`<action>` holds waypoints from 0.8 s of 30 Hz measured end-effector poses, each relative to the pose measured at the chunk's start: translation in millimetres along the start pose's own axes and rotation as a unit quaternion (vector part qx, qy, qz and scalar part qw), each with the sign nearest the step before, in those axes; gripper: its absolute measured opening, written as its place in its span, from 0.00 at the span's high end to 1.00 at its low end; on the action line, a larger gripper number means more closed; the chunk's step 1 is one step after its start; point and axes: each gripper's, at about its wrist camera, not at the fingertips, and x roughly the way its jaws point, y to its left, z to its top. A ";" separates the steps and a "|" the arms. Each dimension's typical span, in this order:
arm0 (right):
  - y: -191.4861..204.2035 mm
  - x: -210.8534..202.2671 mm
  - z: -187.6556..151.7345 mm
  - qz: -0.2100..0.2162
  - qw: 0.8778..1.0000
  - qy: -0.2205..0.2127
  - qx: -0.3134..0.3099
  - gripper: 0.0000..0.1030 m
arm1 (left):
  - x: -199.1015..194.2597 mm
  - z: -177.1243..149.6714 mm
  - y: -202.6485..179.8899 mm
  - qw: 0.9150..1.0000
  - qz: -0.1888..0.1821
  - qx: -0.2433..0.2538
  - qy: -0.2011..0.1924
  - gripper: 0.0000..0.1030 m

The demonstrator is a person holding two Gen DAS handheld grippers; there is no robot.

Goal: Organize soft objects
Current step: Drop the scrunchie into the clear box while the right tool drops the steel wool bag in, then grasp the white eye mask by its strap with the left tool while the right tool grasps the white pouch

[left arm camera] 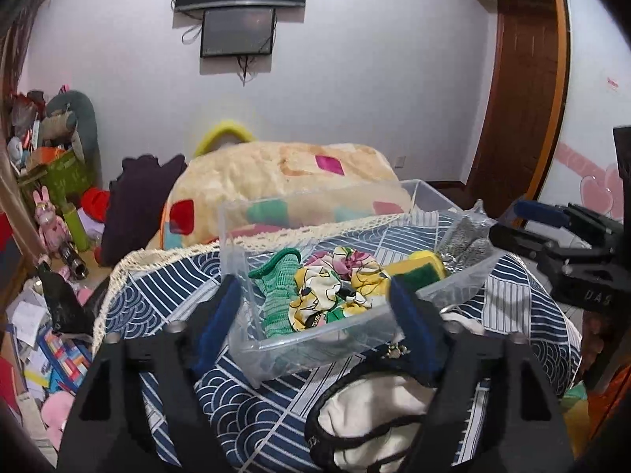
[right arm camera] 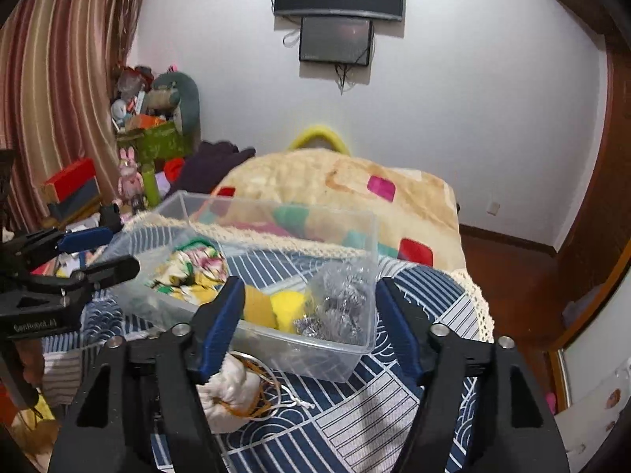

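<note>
- Both grippers sit closest to the lens: left gripper (left arm camera: pixel 315 307) w/ jaws spread wide, nothing between them; right gripper (right arm camera: pixel 307 311) likewise wide apart & empty-handed.
- Left wrist view: lower frame is blocked by black finger frames; a cream cloth w/ black trim (left arm camera: pixel 370 410) lies under the right finger, partly hidden & cut off at the bottom.
- Right wrist view: a white drawstring pouch (right arm camera: pixel 228 398) lies on the patterned tablecloth (right arm camera: pixel 355 425), half behind the left finger, just beside the bin's near wall.
- Clear plastic bin (left arm camera: pixel 276 339) stands on the cloth ahead of both grippers. Inside, left to right: green knit item (left arm camera: pixel 276 295), floral fabric (left arm camera: pixel 331 287), yellow-green sponge (left arm camera: pixel 418 268), then a bag of steel scrubbers (left arm camera: pixel 465 240) at the right end.
- Walls are see-through, so contents blur w/ what lies behind; bin floor hard to make out.
- Behind the bin: big cream blanket w/ coloured patches (left arm camera: pixel 284 181), dark garment (left arm camera: pixel 142 205) left of it.
- Lace edge of the cloth (right arm camera: pixel 473 299) curves round the right side; bare wood floor (right arm camera: pixel 512 276) beyond.
- Far left: toy clutter (left arm camera: pixel 59 157) & papers, too jumbled to tell apart.
</note>
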 end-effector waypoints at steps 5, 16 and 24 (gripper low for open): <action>4.6 -16.7 -1.1 0.008 1.000 -0.021 0.002 0.23 | -17.7 -10.8 -4.2 1.000 0.021 0.014 -0.010 0.05; 17.8 -21.2 -32.8 0.014 1.000 0.001 -0.012 0.22 | -27.5 -55.0 -19.6 0.999 0.001 0.023 0.029 0.01; 14.9 -15.7 -61.4 0.032 0.998 0.047 0.007 0.22 | -9.8 -82.3 -35.8 0.997 -0.020 0.023 0.070 0.01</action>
